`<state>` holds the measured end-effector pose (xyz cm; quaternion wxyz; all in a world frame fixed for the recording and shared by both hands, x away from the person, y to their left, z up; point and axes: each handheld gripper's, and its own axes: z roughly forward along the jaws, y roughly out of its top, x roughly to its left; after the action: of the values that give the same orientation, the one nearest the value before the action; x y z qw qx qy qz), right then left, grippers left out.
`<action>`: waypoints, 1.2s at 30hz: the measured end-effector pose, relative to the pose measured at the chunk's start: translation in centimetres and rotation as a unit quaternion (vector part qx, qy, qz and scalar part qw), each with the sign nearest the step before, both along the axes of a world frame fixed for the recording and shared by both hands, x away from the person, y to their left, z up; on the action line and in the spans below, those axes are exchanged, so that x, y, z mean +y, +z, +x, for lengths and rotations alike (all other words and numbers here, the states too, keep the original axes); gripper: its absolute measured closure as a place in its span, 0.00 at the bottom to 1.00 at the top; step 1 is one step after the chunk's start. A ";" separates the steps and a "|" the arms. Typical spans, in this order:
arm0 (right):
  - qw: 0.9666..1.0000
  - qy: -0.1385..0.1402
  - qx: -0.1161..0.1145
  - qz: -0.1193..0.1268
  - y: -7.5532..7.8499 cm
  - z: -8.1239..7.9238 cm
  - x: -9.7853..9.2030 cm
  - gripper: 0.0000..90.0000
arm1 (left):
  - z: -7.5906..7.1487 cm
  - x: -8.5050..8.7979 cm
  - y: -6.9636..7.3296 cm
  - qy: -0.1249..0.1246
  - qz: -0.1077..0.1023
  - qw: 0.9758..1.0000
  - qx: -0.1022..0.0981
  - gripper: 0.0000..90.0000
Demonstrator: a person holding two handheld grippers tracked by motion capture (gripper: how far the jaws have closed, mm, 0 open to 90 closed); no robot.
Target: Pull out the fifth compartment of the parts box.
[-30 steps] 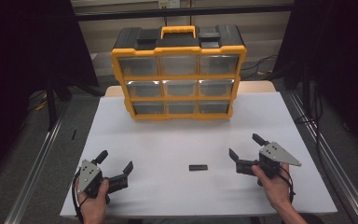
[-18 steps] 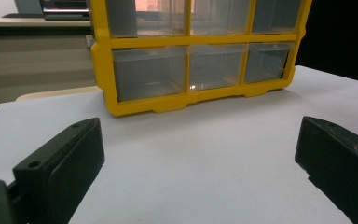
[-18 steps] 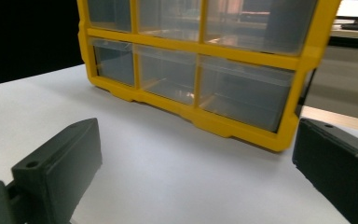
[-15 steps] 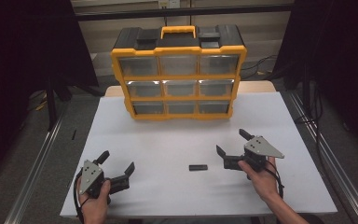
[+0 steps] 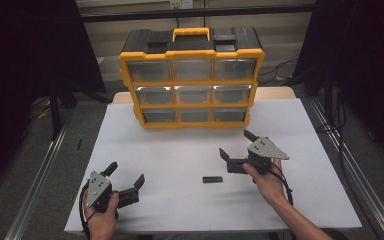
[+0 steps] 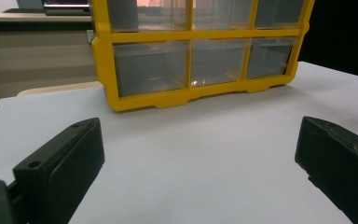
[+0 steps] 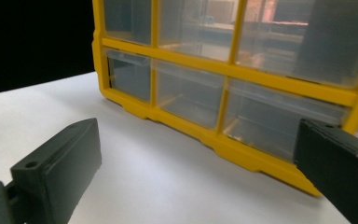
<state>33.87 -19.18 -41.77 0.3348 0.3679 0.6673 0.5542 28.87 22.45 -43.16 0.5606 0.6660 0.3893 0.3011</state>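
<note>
A yellow and black drawer organizer [image 5: 192,75] stands upright at the back of the white table [image 5: 300,125], with three rows of clear drawers facing me. A small black bar [image 5: 212,179] lies flat on the table in front of it. My right gripper [image 5: 235,143] is open, held just right of and beyond the bar, with nothing between its jaws. It points at the organizer's [image 7: 223,93] lower drawers. My left gripper [image 5: 125,173] is open and holds nothing near the front left corner. The organizer [image 6: 191,60] is ahead of the left gripper [image 6: 198,154].
Metal rails [image 5: 35,175] run along both sides of the table, with grey floor beyond. Cables [image 5: 280,70] lie behind the organizer. Dark curtains [image 5: 25,50] hang at the left and right.
My right gripper has moved left and forward, from near the table's right front to just beyond the black bar. The left gripper has stayed in place.
</note>
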 end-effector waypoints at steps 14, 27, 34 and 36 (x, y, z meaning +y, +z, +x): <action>1.000 0.011 -0.014 -0.019 0.8 2.1 2.3 0.00 | 0.0 0.1 0.1 0.006 0.006 1.000 -0.009 0.02; 0.996 0.001 -0.034 -0.080 1.4 3.8 4.4 0.00 | 0.0 0.1 0.1 0.005 -0.003 1.000 -0.006 0.02; 0.990 -0.015 -0.052 -0.128 2.1 5.0 4.5 0.00 | 0.0 0.1 0.1 0.003 -0.003 1.000 -0.006 0.02; 0.988 -0.020 -0.058 -0.142 2.3 5.3 4.5 0.00 | 0.0 0.1 0.2 0.003 -0.003 1.000 -0.007 0.02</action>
<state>39.20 -14.67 -39.50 0.4329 0.2969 0.7110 0.4679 28.84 22.56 -43.00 0.5643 0.6609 0.3885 0.3064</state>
